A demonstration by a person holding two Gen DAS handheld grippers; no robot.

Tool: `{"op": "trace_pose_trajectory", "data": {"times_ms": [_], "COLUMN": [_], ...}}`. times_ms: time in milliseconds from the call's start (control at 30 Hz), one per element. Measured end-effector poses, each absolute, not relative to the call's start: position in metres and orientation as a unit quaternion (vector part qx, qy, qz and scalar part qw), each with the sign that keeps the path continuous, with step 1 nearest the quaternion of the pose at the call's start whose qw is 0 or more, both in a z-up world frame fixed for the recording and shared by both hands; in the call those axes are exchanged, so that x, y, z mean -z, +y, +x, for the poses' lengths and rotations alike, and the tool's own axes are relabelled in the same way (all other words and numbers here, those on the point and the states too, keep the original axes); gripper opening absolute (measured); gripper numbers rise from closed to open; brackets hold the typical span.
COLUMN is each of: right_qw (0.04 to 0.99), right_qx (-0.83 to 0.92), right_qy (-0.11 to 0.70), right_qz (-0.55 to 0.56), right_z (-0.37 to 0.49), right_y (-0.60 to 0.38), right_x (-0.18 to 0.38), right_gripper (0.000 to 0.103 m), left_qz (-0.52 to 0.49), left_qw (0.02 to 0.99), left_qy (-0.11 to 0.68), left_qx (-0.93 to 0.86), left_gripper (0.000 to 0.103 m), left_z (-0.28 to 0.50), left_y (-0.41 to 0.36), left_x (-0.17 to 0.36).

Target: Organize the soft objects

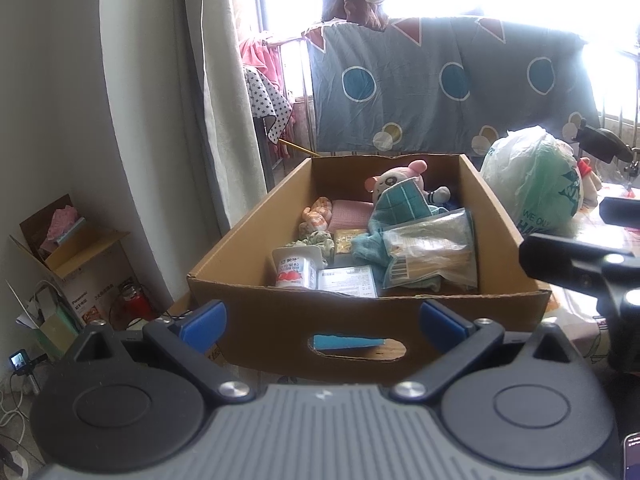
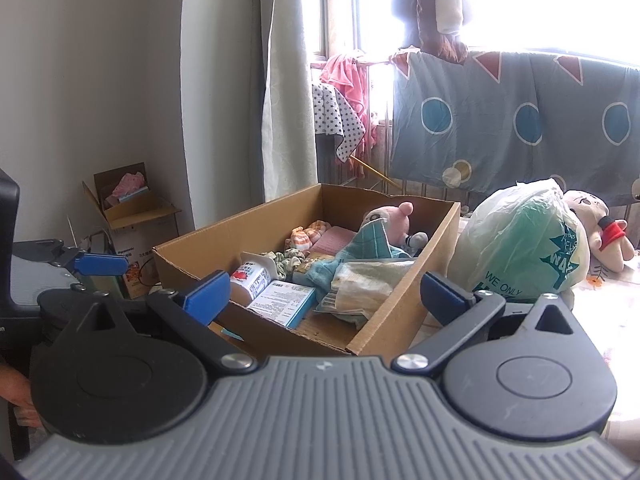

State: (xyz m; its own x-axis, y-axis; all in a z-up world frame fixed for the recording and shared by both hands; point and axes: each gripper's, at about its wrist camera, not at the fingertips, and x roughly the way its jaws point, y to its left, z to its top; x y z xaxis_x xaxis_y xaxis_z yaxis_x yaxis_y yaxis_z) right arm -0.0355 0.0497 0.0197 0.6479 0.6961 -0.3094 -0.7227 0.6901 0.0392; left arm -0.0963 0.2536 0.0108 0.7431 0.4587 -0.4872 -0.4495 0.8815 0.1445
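Cardboard box sat at 12 o'clock w/ both claws (left claw, right claw) wide apart, empty; slick packet might slip.

A home: bedsheet drying by window, curtain, plush toys.

Both claws: blue pads, black arms, silver screws, ribbed grey body.
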Motion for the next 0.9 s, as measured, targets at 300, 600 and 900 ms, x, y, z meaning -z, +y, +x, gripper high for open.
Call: {"op": "trace_pose_trajectory", "data": {"times_ms": [300,600,900], "right_qw": [0.906,0.906,0.906], "right_qx": [-0.391,-0.391,-0.393], "right_qy": [0.154,0.155,0.154], "right_qz": [-0.045,-0.043,-0.045], "right_z": [-0.0337,-0.0333,-0.0354], "right_y": [0.0521,0.0508,0.0524], "right_x": [-0.0181,-0.0172,-0.0172], "right_gripper": [0.102,0.102,0.102], "left_qz": [0.011,0.009,0.009], "left_qw": [0.935,0.934,0.934], "left_qy": [0.263,0.264,0.262], "left_qx": [-0.238,-0.24,-0.242], "left_gripper": [0.103,0.103,0.103], "left_z": [-0.0964,-0.0967,-0.0979], "left_y": [0.2501,0.2499,0.2494], "left_x": [-0.0117,-0.011,-0.012]}}
